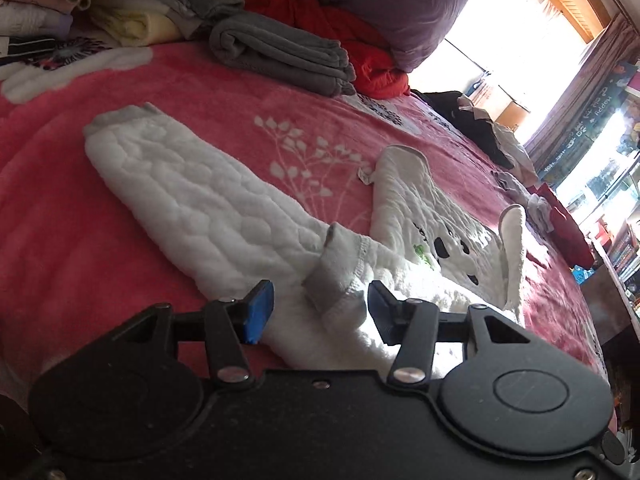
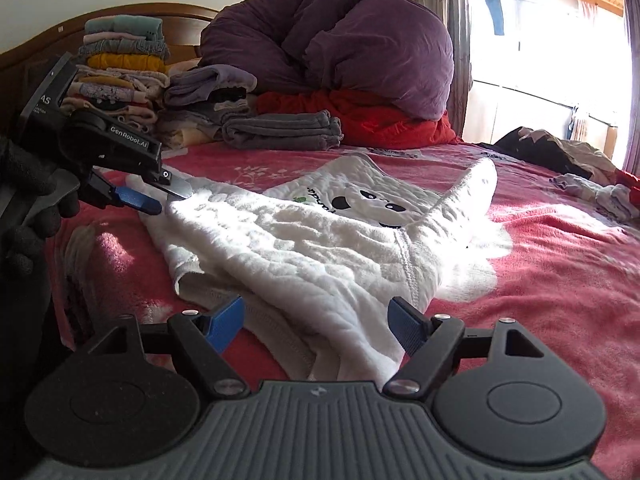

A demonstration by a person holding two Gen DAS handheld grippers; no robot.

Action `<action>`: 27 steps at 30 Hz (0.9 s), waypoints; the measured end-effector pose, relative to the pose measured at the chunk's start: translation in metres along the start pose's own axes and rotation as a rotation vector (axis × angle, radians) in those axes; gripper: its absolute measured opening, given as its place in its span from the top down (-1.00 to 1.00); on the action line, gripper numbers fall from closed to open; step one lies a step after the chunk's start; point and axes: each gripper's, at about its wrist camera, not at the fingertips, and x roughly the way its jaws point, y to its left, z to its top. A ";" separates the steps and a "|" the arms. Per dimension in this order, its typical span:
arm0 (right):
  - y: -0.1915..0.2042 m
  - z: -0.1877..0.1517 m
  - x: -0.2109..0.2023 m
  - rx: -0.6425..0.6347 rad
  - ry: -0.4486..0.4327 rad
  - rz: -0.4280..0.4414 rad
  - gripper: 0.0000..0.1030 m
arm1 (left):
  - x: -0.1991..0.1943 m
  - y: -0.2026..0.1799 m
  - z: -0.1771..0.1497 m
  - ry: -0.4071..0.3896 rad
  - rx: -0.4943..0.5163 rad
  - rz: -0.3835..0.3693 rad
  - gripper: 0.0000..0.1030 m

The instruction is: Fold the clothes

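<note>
1. A white quilted top [image 1: 208,200] is lying on the red blanket [image 1: 60,248] of the bed, partly spread and partly bunched.
2. In the left view, one sleeve is stretching away to the upper left, and its grey cuff [image 1: 116,118] is resting flat on the blanket.
3. The panda print [image 2: 368,202] on the chest is facing up, and sunlight is falling across the middle of the top.
4. The left gripper [image 1: 320,308] is hovering low over the near edge of the top, with its blue fingers [image 1: 260,310] standing wide apart.
5. A folded grey cuff [image 1: 328,284] is lying between these fingers, but they are not closing on it.
6. In the right view, the left gripper [image 2: 160,200] is showing at the left edge of the top, with a black glove [image 2: 28,216] holding it.
7. The right gripper [image 2: 316,326] is also standing wide, with the near white fabric lying between its fingers [image 2: 224,324] and not pinched.
8. Behind the top, a folded grey towel [image 2: 280,130] is sitting near a red cloth [image 2: 360,120], and a purple duvet [image 2: 340,32] is lying on top of the red cloth.
9. A stack of folded clothes [image 2: 120,68] is standing against the headboard [image 2: 180,12].
</note>
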 end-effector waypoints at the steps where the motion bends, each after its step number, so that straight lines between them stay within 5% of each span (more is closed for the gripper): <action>1: 0.002 -0.001 0.001 -0.008 0.003 -0.005 -0.51 | 0.001 -0.002 0.000 -0.002 0.008 -0.007 0.04; 6: 0.004 -0.005 0.004 -0.013 0.019 -0.005 -0.51 | 0.009 -0.010 -0.003 0.006 0.065 -0.004 0.56; 9: 0.003 -0.007 0.005 -0.001 0.030 -0.004 -0.51 | 0.008 -0.010 -0.003 0.001 0.076 0.000 0.65; 20: 0.003 0.001 -0.002 0.001 -0.051 -0.007 -0.51 | -0.003 -0.008 0.003 -0.036 0.037 -0.042 0.71; 27: 0.009 -0.008 0.022 -0.006 0.087 0.063 -0.55 | 0.004 -0.006 0.003 0.003 0.048 -0.010 0.71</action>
